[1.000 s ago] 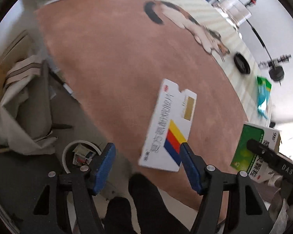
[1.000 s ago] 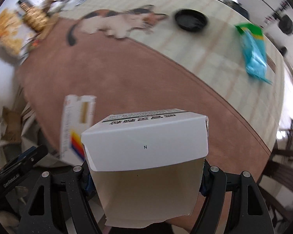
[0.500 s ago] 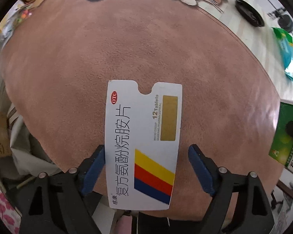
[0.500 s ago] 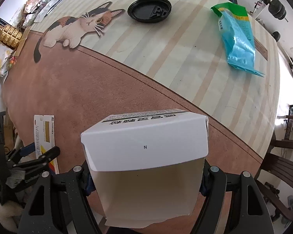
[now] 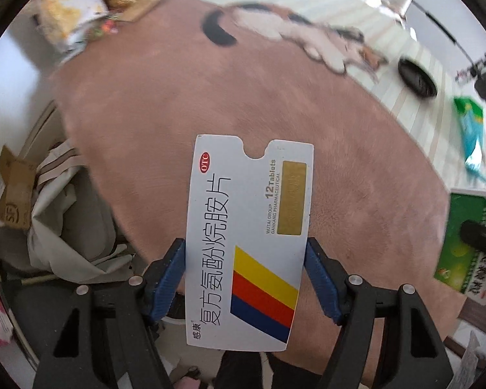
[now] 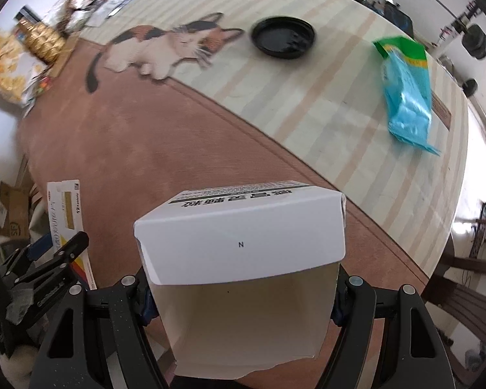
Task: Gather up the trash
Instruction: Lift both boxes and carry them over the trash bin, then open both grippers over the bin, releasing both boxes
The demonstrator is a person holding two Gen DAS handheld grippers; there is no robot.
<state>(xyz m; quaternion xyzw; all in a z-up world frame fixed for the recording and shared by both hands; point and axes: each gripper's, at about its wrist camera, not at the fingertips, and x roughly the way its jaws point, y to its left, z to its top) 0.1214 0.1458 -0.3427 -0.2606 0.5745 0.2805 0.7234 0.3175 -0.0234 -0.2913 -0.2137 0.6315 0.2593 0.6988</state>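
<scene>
Blue-padded fingers [image 5: 170, 280] of the left gripper [image 5: 244, 282] are clamped on 1 flat white tablet box [image 5: 248, 243], pads touching its 2 long edges, w/ its long axis running fwd along the fingers and the notched end pointing away over the brown tabletop [image 5: 178, 97]. Right gripper [image 6: 241, 295] fingers are shut on 1 white carton [image 6: 243, 259] (open end toward the camera), held above the tabletop edge. Also on the tabletop: 1 black lid [image 6: 283, 37] and 1 blue-green bag [image 6: 406, 92], well apart from both grippers.
</scene>
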